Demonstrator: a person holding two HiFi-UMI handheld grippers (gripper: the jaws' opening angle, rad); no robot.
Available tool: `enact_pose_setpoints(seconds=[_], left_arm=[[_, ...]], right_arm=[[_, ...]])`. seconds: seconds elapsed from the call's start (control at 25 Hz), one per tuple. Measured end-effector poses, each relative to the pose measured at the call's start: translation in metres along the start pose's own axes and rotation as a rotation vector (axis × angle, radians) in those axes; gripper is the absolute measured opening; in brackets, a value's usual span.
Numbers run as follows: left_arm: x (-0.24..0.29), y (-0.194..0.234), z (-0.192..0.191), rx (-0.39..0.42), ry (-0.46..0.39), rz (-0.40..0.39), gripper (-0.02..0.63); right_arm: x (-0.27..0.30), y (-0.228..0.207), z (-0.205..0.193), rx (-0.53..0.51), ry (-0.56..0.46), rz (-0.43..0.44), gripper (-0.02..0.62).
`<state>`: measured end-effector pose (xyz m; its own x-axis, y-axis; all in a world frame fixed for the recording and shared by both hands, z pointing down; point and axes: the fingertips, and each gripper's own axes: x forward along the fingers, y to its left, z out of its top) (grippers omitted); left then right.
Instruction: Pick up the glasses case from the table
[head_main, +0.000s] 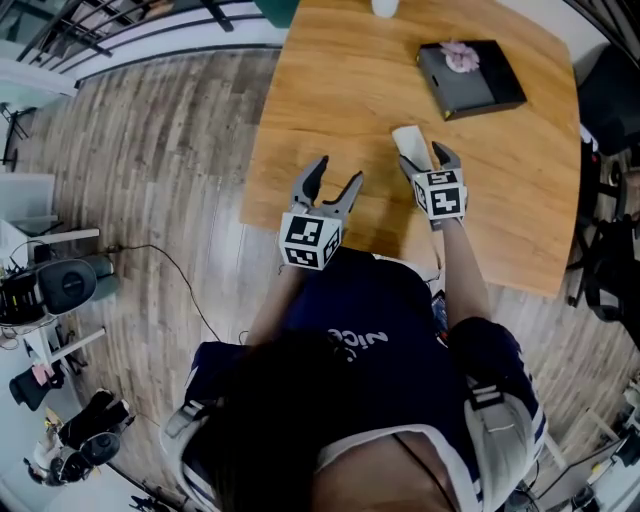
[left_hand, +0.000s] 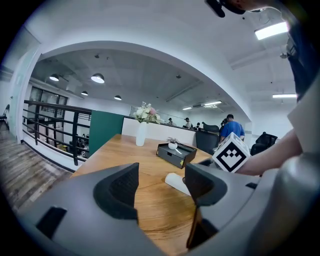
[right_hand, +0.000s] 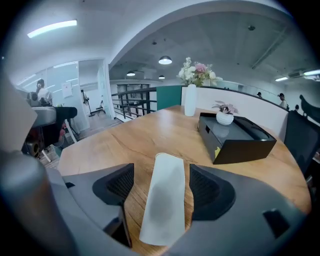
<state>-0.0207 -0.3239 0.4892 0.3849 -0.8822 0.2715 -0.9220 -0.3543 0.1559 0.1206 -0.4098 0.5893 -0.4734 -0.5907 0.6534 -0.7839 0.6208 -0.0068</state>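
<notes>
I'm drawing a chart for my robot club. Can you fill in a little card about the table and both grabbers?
Table: wooden
Glasses case: white, lying flat on the table
Right gripper: jaws open, one each side of the case, not pressing it
Left gripper: jaws open, nothing between them
Also there: black box with a small potted plant on top; white vase of flowers
Case picked up: not yet

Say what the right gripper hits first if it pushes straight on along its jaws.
The glasses case: it already lies lengthwise between the right gripper's open jaws, not gripped. Likely the table right after.
</notes>
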Motion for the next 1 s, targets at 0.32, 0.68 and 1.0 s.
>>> enact_pose_setpoints(seconds=[0.32,0.68,1.0], left_arm=[[0.007,0.009,0.004,-0.011,0.008,0.018,0.288],[0.003,0.015,0.002,-0.028,0.017,0.021,0.285],[0.009,0.010,0.003,-0.018,0.015,-0.010,0.280]], right_arm=[[0.041,-0.008,-0.031,-0.021,0.155,0.031,0.354],[0.047,-0.010,-0.039,0.033,0.203,0.034,0.343],[0.047,-0.010,-0.040,0.065,0.207,-0.001,0.313]])
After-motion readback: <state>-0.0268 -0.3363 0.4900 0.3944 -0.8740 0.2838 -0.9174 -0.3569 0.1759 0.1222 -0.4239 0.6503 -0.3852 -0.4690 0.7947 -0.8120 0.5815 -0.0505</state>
